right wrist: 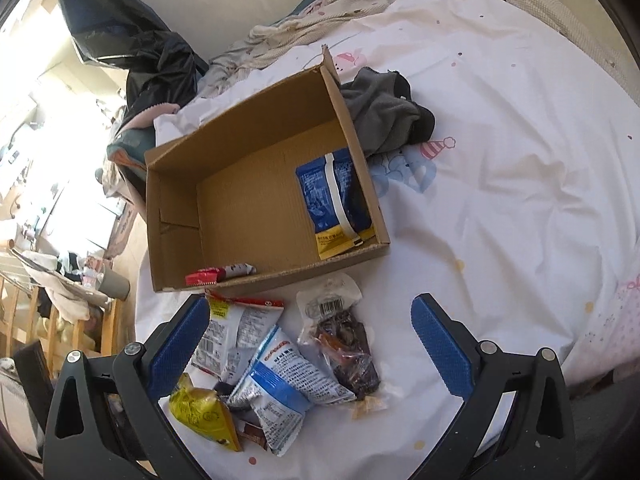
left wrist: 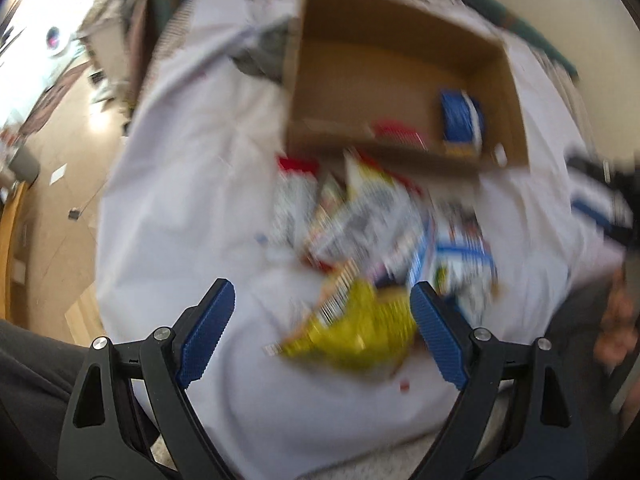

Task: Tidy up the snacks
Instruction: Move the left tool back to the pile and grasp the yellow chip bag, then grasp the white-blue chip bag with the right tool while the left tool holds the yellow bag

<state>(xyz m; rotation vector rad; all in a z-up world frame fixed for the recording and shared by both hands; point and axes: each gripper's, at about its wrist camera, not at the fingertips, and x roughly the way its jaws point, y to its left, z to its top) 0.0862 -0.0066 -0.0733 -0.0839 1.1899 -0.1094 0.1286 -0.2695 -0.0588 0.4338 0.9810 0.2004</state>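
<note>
1. Two claws hang over the bed (right wrist: 500, 128), both spread wide and holding nothing: the left claw (left wrist: 322, 304) and the right claw (right wrist: 312, 320).
2. We take the cardboard box (right wrist: 176, 184) as our landmark. It lies open on the bed; inside sit a blue packet (right wrist: 336, 196) against its right wall and a small red-and-white bar (right wrist: 220, 274) at its near wall.
3. The loose snack pile (right wrist: 276, 364) lies just in front of the box's near wall, on our side of it.
4. The yellow packet (left wrist: 360, 332) is the pile member farthest from the box. In the left wrist view, which is blurred, it lies right between the left claw's open fingers, its long axis running roughly across the gap.
5. In the right wrist view the same packet (right wrist: 202, 410) sits low, beside that claw's left finger, off centre.
6. We judge the left claw nearer to it, so closing there looks like the natural move, then a carry forward to the box.
</note>
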